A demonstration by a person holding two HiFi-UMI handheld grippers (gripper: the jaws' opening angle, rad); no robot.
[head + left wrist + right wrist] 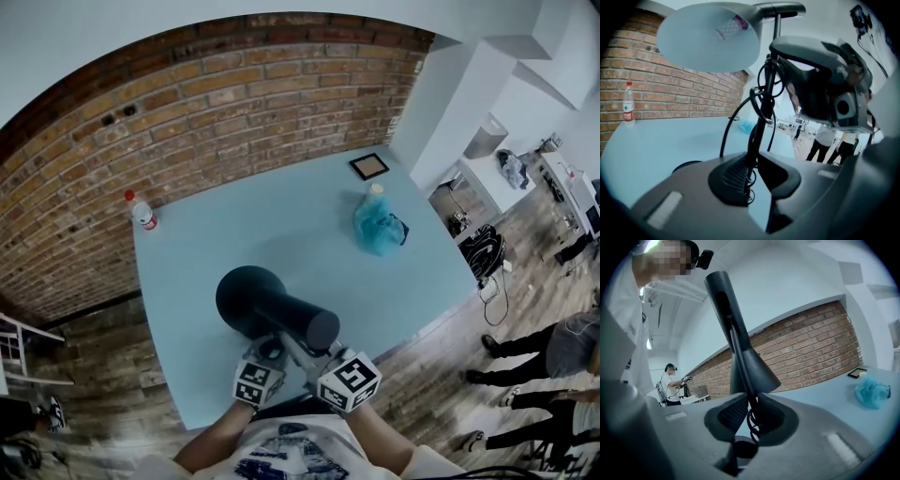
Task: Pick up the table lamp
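A dark table lamp (281,309) stands at the near edge of the light blue table (281,216), its wide round shade (248,295) toward the wall. Both grippers meet at its thin stem. In the left gripper view the stem (761,117), wound with black cable, runs up between the jaws of my left gripper (751,176) to the pale underside of the shade (708,40). The right gripper view shows my right gripper (752,420) closed on the same stem under the cone (750,371). In the head view the left gripper (274,354) and right gripper (317,364) sit side by side.
A water bottle (142,212) stands at the table's far left by the brick wall (187,103). A blue crumpled bag (378,228) and a small framed picture (368,166) lie at the far right. People (553,347) stand on the wooden floor to the right.
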